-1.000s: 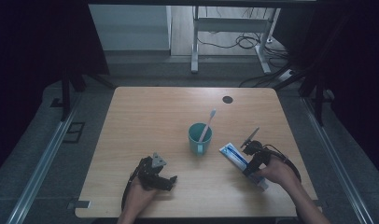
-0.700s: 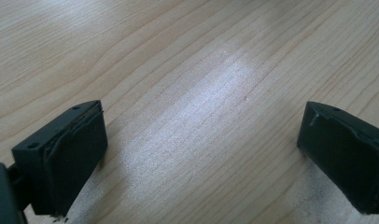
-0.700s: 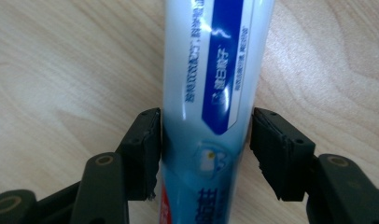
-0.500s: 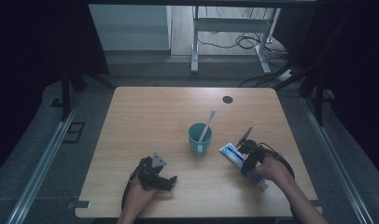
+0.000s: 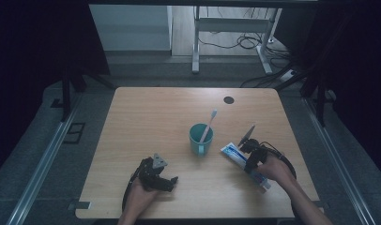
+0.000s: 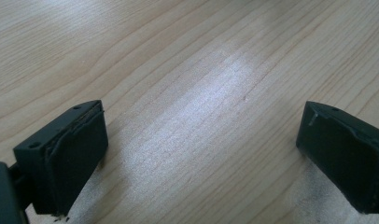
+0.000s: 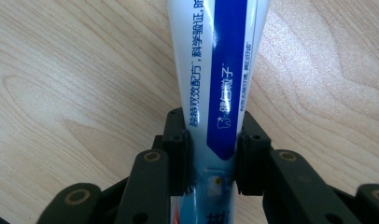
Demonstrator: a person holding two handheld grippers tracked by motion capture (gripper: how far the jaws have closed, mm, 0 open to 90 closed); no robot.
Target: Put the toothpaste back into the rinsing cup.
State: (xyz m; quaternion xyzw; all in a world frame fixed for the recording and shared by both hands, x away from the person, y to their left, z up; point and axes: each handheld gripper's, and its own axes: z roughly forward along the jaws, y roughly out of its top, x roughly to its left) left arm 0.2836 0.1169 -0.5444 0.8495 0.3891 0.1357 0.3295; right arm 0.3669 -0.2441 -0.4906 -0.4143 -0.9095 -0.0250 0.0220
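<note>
Where the right tool has just been closing, its jaws now pinch a white toothpaste tube with a blue band, lying flat on the table right of the teal cup. Its ends are cropped, its lettering blurred. The left tool rests spread.

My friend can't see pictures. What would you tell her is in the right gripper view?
A white and blue toothpaste tube lies on a light wooden table, and the right hand-held gripper has just been closing its two black jaws on the tube's sides. The pads press against it, and the tube runs up and away from the camera.
</note>
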